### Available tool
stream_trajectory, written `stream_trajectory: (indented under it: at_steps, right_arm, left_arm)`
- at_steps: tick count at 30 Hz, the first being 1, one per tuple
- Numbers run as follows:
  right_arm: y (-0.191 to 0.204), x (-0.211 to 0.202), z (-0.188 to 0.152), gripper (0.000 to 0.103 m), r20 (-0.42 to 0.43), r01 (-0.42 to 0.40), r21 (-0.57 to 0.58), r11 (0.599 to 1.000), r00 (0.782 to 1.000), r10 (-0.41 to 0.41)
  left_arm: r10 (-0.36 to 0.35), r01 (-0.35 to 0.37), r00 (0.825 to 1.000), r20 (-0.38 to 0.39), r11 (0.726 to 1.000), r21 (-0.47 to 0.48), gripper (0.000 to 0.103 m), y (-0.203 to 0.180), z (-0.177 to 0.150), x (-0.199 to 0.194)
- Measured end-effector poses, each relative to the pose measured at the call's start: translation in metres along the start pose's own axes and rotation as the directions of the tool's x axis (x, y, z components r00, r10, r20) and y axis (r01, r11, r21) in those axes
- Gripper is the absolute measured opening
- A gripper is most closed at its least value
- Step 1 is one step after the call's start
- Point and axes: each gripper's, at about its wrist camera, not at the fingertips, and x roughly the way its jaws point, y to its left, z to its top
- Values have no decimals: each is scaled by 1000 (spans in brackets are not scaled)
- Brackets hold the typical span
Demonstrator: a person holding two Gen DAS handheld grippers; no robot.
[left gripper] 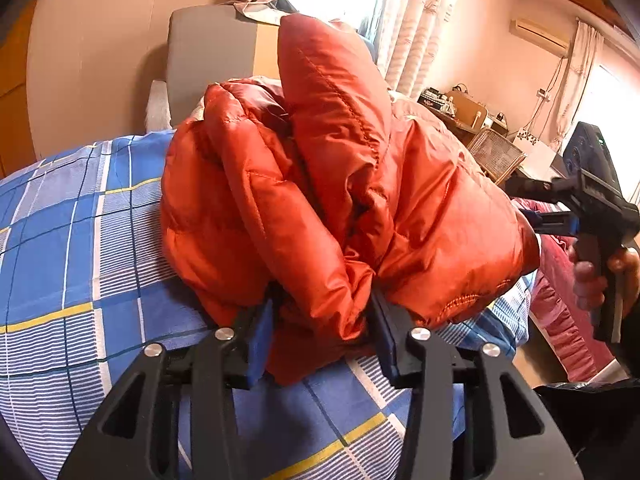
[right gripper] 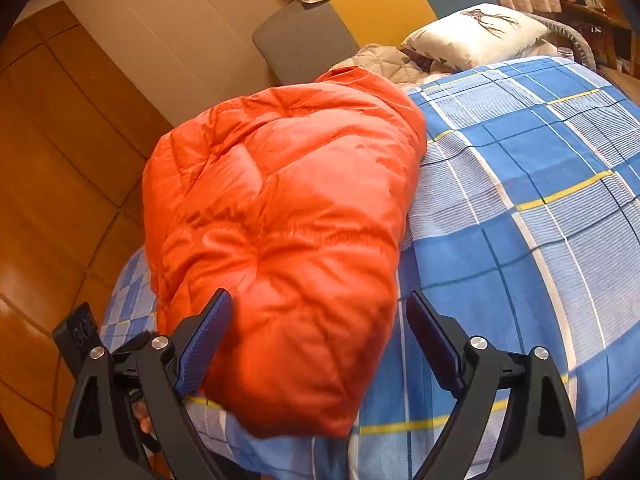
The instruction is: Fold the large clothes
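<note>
An orange puffer jacket (left gripper: 320, 184) lies bunched and partly folded on the bed; it also shows in the right wrist view (right gripper: 280, 220). My left gripper (left gripper: 320, 336) has a bunch of the jacket's near edge between its blue pads, which press on the fabric. My right gripper (right gripper: 320, 340) is open, its blue pads wide apart on either side of the jacket's near end. In the left wrist view the right gripper (left gripper: 532, 208) reaches in at the jacket's right side.
The bed carries a blue checked sheet (right gripper: 520, 200). A white pillow (right gripper: 480, 32) and a beige quilt (right gripper: 384, 60) lie at the head. A grey and yellow headboard (left gripper: 208, 56) stands behind. Wooden floor (right gripper: 52, 200) lies left of the bed. A cluttered desk (left gripper: 460, 108) stands beyond.
</note>
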Motion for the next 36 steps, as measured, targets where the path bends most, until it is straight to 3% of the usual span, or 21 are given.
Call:
stream_trajectory:
  at_steps: [6,10,12,20,25,28,36]
  right_arm:
    - [14,-6,-12,88,25,47,-32,998,999,-46]
    - [21,-9,-21,88,49,121,-31,992,992,-120]
    - [27,-15,-26,88,69,159,-35,987,985,-156]
    - [58,-31,-45,94,133,290,-84,953,951,-278]
    - [82,-34,-63,94,166,373,-141,917,922,-350]
    - [96,-37,-74,100,188,396,-168,902,912,-365]
    - [121,-48,-100,100,241,453,-199,869,882,-405]
  left_arm:
    - [9,-9,1000,10,1000,22,50,1,-1,-6]
    - [11,-11,1000,18,1000,23,54,2,-3,-10]
    - [22,-22,999,28,1000,13,61,4,-4,-14]
    - [31,-31,998,49,1000,1,66,2,-8,-26]
    - [97,-96,993,63,995,-20,74,-5,-14,-37]
    - [131,-126,988,83,990,-56,80,-7,-18,-48]
    - [241,-227,963,119,966,-120,94,-20,-30,-75]
